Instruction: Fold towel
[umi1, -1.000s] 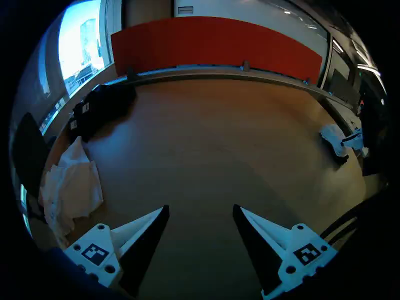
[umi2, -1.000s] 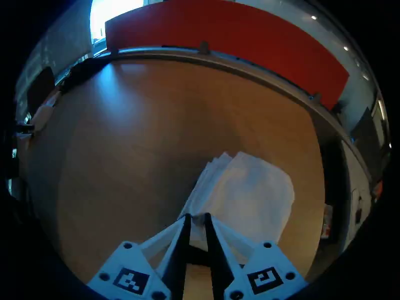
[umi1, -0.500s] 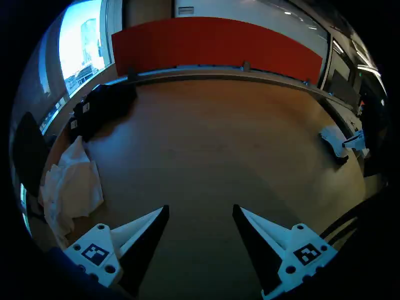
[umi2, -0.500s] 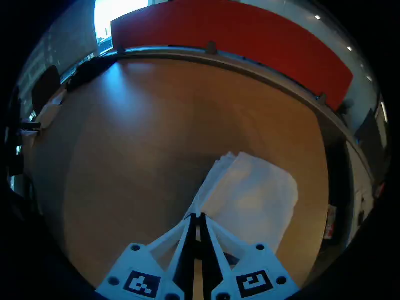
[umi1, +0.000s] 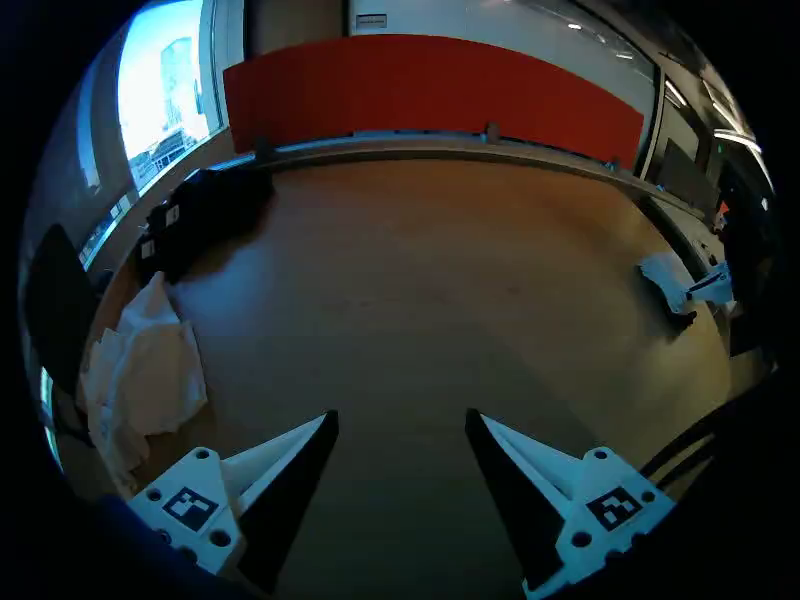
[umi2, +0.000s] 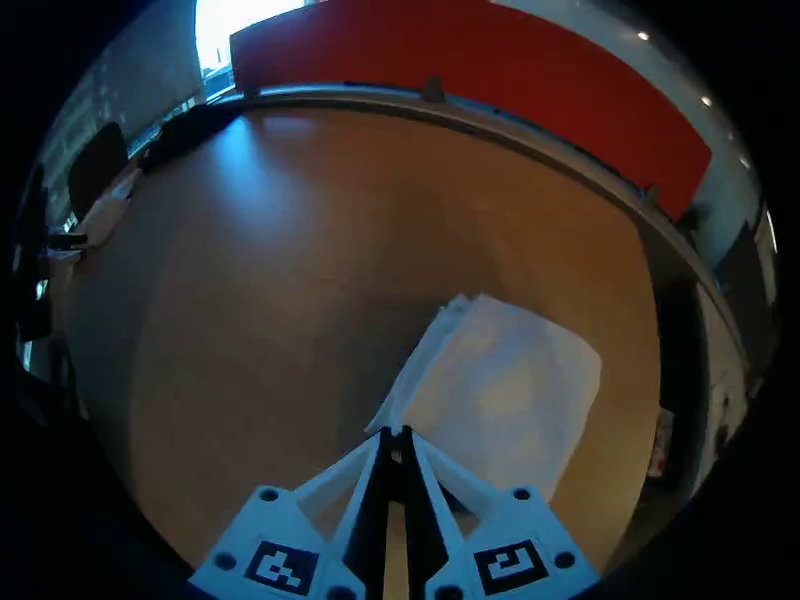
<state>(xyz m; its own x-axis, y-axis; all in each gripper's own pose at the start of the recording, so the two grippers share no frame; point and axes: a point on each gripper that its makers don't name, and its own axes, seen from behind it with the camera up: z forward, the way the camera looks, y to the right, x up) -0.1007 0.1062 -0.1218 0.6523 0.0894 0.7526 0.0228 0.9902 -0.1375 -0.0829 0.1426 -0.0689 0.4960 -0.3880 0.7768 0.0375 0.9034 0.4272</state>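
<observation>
A folded white towel (umi2: 500, 390) lies flat on the wooden table (umi2: 280, 280) in the right gripper view, its stacked layers showing along the left edge. My right gripper (umi2: 396, 432) is shut on the towel's near corner, fingers pressed together. In the left gripper view that same towel (umi1: 665, 272) is small at the far right of the table, with the right gripper (umi1: 715, 285) beside it. My left gripper (umi1: 400, 415) hovers open over bare wood with nothing between its fingers.
A crumpled pile of white towels (umi1: 145, 375) sits at the table's left edge, with a black bag (umi1: 205, 215) behind it. A red panel (umi1: 430, 85) runs along the table's far edge. A dark chair (umi1: 55, 300) stands at the left.
The right gripper's fingers closed from a narrow gap to fully shut at the towel's near corner, and the towel has settled flatter. The left gripper has not moved.
</observation>
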